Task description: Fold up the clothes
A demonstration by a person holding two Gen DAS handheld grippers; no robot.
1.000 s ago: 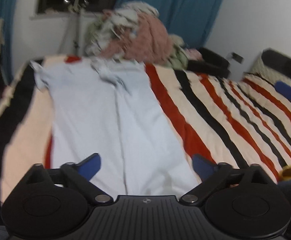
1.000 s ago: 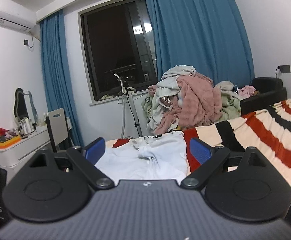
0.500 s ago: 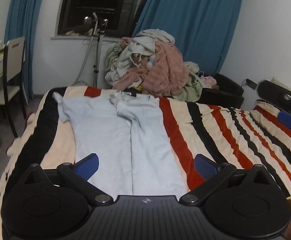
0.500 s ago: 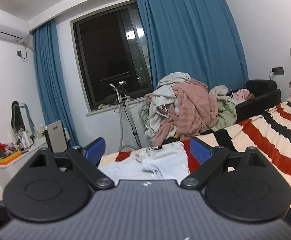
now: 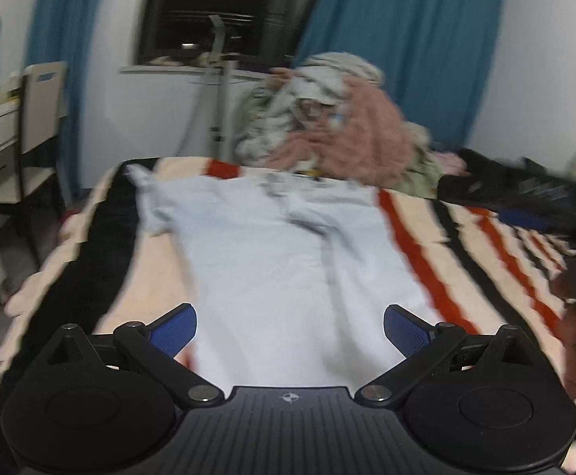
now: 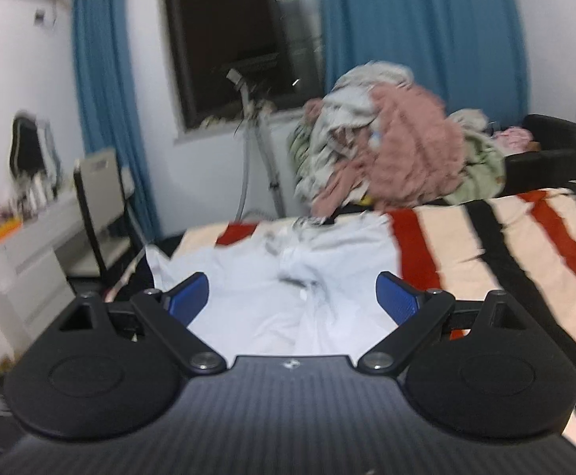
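A pale blue shirt (image 5: 272, 261) lies flat on the striped bedspread (image 5: 462, 245), collar toward the far end, one side folded over along a lengthwise crease. My left gripper (image 5: 290, 326) hovers open over the shirt's near hem, nothing between its blue pads (image 5: 175, 330). In the right wrist view the same shirt (image 6: 288, 277) fills the space ahead of my right gripper (image 6: 292, 297), which is open and empty above the shirt's middle. The right gripper also shows as a dark blur (image 5: 525, 206) at the right edge of the left wrist view.
A heap of pink, white and green clothes (image 5: 343, 134) is piled at the bed's far end. A black armchair (image 6: 549, 150) stands at the right. A white desk (image 6: 15, 253) and chair (image 6: 98, 198) stand left of the bed. A metal stand (image 6: 256, 138) rises by the window.
Both cameras have tipped down and moved in toward the shirt, with motion blur. The right gripper has come lower over the shirt. Both stay open.
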